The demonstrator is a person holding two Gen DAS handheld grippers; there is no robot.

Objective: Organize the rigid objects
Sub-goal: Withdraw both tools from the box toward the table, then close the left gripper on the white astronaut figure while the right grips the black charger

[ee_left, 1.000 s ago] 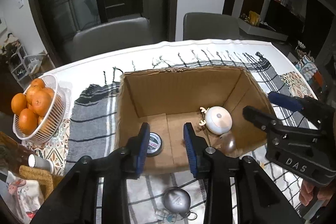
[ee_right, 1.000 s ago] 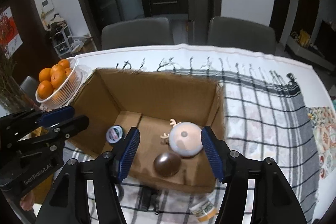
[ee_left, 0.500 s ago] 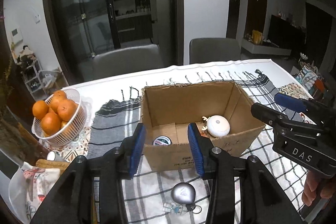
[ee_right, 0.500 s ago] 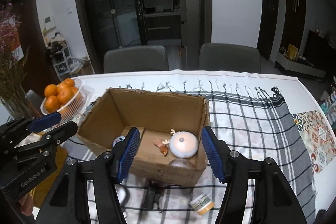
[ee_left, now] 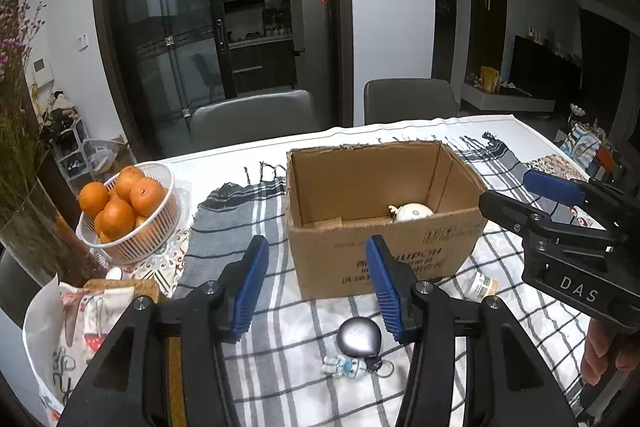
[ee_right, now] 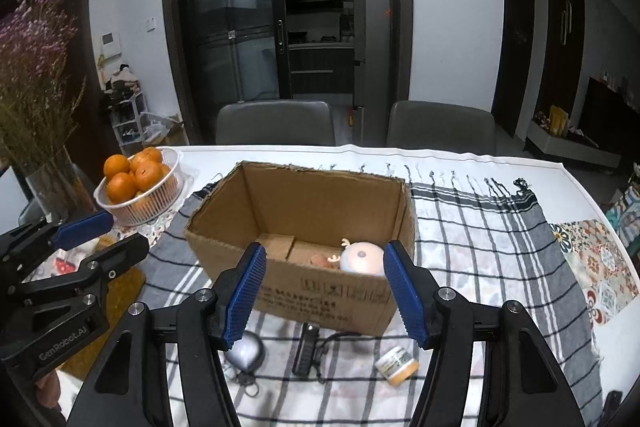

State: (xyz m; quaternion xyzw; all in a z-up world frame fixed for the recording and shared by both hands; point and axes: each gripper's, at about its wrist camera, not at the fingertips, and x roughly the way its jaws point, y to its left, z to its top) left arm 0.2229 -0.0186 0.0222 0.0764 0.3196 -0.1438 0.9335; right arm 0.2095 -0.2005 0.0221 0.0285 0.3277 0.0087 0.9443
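Evidently both the left hand-held gripper [ee_left: 316, 283] and right hand-held gripper [ee_right: 324, 295] gaped empty, a silver keychain [ee_left: 358, 338] just below the left, whose rounded shell could slip from a careless pinch.

Brown box [ee_right: 320, 291], b/w plaid cloth [ee_right: 492, 239]

The white counter [ee_right: 460, 157] carried a grey-and-white checked fringed cloth [ee_right: 480, 227] and a white plastic basket of oranges [ee_left: 132, 211]. On the cloth stood an open brown cardboard box [ee_right: 320, 303], with a silver teardrop-shaped gadget [ee_left: 358, 337] and a small yellow-lidded jar [ee_right: 397, 365] beside it.
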